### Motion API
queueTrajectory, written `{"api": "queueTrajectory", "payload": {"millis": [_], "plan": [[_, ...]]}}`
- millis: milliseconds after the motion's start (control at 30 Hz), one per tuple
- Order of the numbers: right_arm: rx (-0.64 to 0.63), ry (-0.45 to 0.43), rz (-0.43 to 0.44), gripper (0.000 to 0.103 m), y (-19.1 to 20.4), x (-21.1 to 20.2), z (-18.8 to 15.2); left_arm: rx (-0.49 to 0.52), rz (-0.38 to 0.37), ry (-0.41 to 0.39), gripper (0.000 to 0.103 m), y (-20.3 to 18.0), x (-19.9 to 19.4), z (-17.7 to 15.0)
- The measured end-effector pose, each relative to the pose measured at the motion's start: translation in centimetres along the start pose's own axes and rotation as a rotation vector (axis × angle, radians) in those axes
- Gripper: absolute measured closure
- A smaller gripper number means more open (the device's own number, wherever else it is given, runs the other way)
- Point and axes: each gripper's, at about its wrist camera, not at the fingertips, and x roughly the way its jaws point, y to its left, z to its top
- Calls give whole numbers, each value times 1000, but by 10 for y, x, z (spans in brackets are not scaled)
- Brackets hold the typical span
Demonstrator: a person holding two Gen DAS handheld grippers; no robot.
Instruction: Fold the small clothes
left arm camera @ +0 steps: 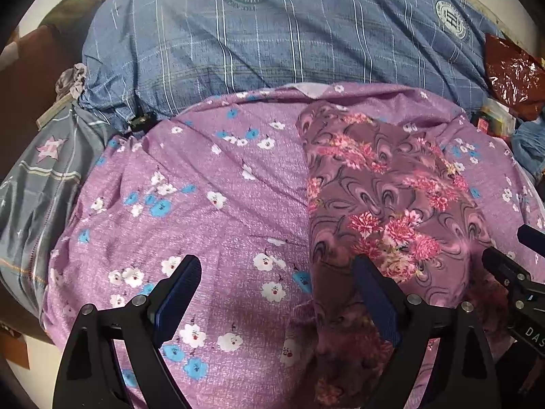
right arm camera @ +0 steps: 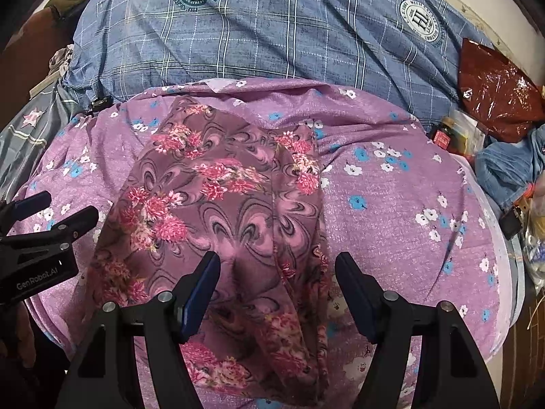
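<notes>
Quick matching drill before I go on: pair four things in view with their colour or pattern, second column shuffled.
1 garment
2 sheet
3 quilt
4 plastic bag

a blue plaid with round badges
b shiny dark red
c mauve swirls with pink flower clusters
d lilac with small white and blue flowers

Pairs: 1-c, 2-d, 3-a, 4-b

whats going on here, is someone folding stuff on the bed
A person holds a two-finger gripper in each hand over a bed. A small mauve garment with pink flowers lies spread on a purple sheet with white and blue blossoms, in front of a blue plaid pillow. The left gripper and the right gripper are both open, poised over the garment's near end, holding nothing. No fold has been started.
</notes>
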Motion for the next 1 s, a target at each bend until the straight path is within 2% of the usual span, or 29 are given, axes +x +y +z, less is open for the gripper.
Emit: {"api": "queueTrajectory", "payload": {"millis": [367, 667, 1000], "plan": [[-3, -59, -36, 32, 12, -54, -3, 9, 41, -142, 12, 5, -84, -20], [-18, -177, -47, 32, 24, -119, -9, -26, 30, -265, 12, 17, -165, -42], [-20, -269, -40, 31, 30, -160, -11, -40, -6, -317, 12, 25, -208, -58]]}}
